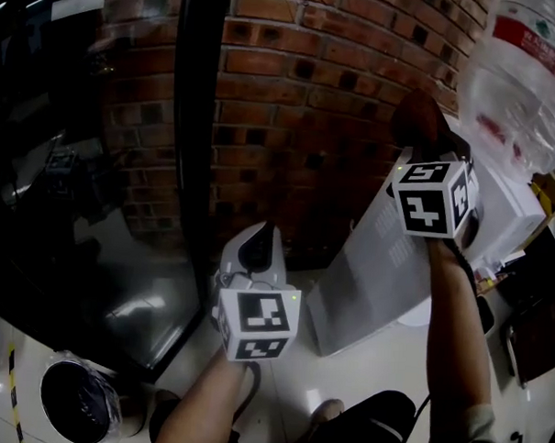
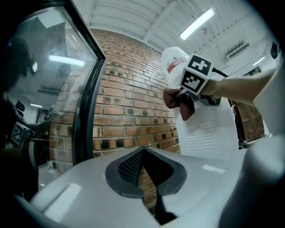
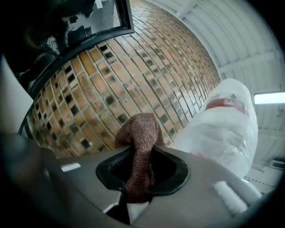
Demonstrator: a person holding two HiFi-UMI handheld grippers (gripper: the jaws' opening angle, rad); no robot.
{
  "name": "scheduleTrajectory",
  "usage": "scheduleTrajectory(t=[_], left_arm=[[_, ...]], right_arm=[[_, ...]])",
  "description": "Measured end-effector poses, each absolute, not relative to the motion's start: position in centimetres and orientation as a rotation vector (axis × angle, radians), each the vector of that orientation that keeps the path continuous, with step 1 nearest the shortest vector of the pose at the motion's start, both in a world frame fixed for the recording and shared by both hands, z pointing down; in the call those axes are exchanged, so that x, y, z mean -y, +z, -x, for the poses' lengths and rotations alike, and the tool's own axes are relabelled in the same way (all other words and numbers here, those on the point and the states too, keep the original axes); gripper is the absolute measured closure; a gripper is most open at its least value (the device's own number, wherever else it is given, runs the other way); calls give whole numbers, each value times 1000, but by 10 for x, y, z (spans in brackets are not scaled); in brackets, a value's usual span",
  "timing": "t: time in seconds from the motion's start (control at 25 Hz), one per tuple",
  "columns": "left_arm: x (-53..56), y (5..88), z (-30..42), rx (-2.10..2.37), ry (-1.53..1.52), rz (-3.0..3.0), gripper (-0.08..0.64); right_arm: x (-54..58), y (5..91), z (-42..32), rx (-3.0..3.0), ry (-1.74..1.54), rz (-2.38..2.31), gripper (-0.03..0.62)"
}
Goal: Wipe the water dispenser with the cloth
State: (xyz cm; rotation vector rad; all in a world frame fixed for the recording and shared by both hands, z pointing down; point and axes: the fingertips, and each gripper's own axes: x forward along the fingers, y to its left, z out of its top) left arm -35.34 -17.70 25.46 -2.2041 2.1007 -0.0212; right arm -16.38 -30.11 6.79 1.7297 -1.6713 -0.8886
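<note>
The white water dispenser [image 1: 372, 266] stands against the brick wall, with a clear water bottle [image 1: 527, 80] on top. My right gripper [image 1: 427, 154] is up at the dispenser's upper left corner, shut on a brown cloth [image 1: 418, 121]. In the right gripper view the cloth [image 3: 140, 142] bunches between the jaws of the right gripper [image 3: 141, 153], beside the bottle [image 3: 222, 129]. My left gripper [image 1: 258, 250] hangs lower, left of the dispenser, shut and holding nothing. The left gripper view shows the left gripper [image 2: 142, 153] facing the wall, with the cloth [image 2: 180, 101] and dispenser [image 2: 209, 133] at the right.
A brick wall [image 1: 301, 98] runs behind the dispenser. A black door frame [image 1: 197, 121] with dark glass [image 1: 68, 179] is on the left. A round bin with a plastic bag [image 1: 77, 402] sits at the lower left. Cluttered items [image 1: 532, 273] lie to the dispenser's right.
</note>
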Motion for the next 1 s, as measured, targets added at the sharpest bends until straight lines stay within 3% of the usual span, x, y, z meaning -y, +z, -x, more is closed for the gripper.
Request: scheduleTrajectory(t=[0.44,1.0], left_arm=[[179,267,339,-2059,-79,2237,560],[160,279,355,-2064,-148,2234,560]], right_arm=[[325,61,164,1551,-857,-1727,488],[337,176,152,1529,-622,-1679,488]])
